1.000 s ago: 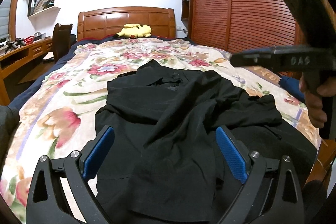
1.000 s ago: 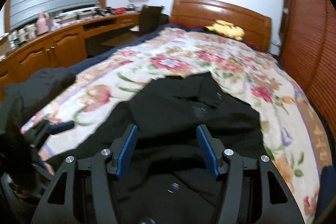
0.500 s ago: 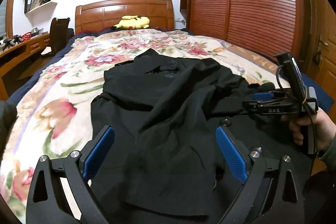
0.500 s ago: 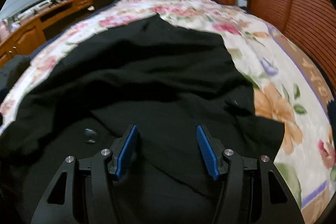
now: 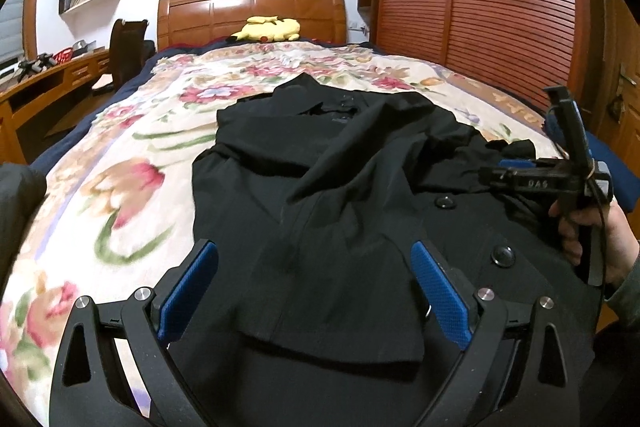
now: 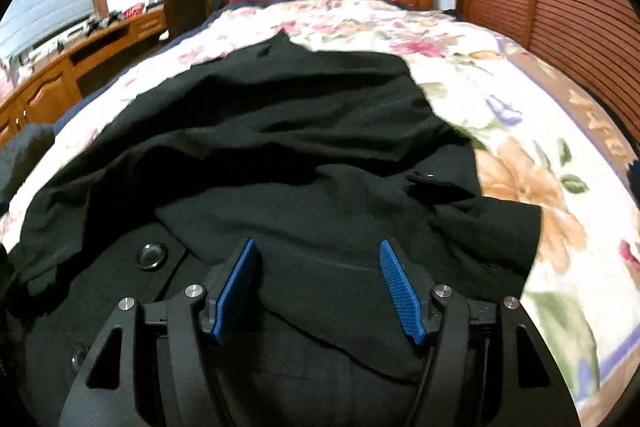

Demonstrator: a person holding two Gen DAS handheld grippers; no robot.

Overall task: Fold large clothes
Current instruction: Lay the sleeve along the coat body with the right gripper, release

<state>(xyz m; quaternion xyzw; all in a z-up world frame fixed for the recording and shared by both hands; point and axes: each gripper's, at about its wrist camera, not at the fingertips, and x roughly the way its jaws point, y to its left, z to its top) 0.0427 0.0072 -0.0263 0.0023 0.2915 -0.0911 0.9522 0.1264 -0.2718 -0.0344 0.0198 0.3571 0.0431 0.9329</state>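
My fingers (image 5: 314,289) stood wide over the rumpled black coat (image 5: 360,187). A clean fold wanted the flap gripped at its edge and drawn flat.

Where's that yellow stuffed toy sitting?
The yellow plush toy lies at the far end of the bed, against the wooden headboard, well beyond the black coat, in both views.

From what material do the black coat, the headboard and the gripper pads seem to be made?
The coat looks like matte woven cloth, perhaps wool blend: soft creases, no shine, glossy plastic-looking buttons. The headboard appears to be varnished reddish wood: the panels reflect light. The pads on the left hand-held gripper look like blue textured rubber or plastic, with a fine dotted grid.
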